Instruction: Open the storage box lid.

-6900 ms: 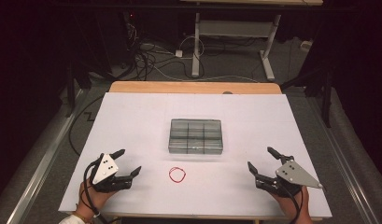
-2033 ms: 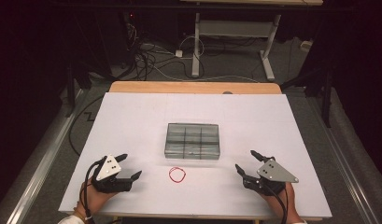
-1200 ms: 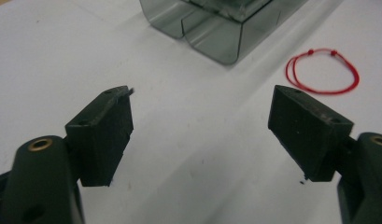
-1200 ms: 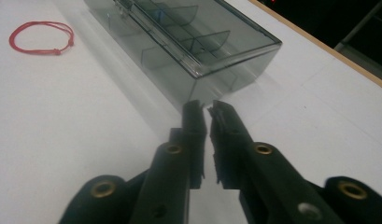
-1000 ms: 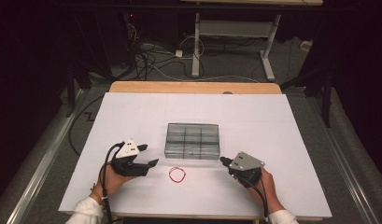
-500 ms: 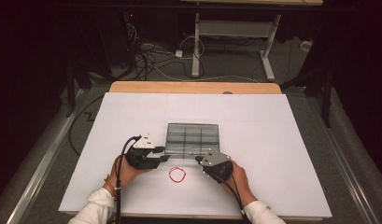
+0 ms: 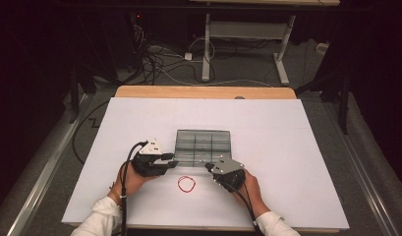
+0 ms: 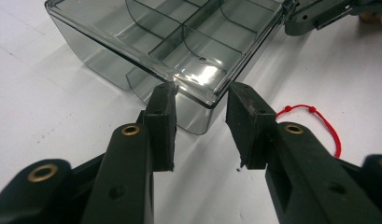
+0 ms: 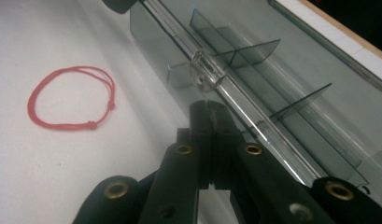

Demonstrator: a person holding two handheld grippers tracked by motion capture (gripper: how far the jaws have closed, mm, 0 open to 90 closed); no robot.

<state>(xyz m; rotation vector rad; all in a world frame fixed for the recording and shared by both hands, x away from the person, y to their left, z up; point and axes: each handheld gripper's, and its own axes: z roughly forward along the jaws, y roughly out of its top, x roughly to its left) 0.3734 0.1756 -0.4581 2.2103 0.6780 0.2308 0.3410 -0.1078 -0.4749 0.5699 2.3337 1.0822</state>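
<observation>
Box smoky, compartmented, on white tabletop; dark room, floor cables. Left tool spread, closing; right tool pressed together, seemingly empty.

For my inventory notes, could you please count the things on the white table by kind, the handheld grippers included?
Clear smoky plastic compartment box: 1
Red string bracelet: 1
Handheld two-jaw grippers, left gripper and right gripper: 2
Total: 4

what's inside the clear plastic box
Through the smoky lid of the clear plastic box only dividers splitting it into compartments show; the visible ones look empty. The corner past the left gripper is hidden.
</observation>
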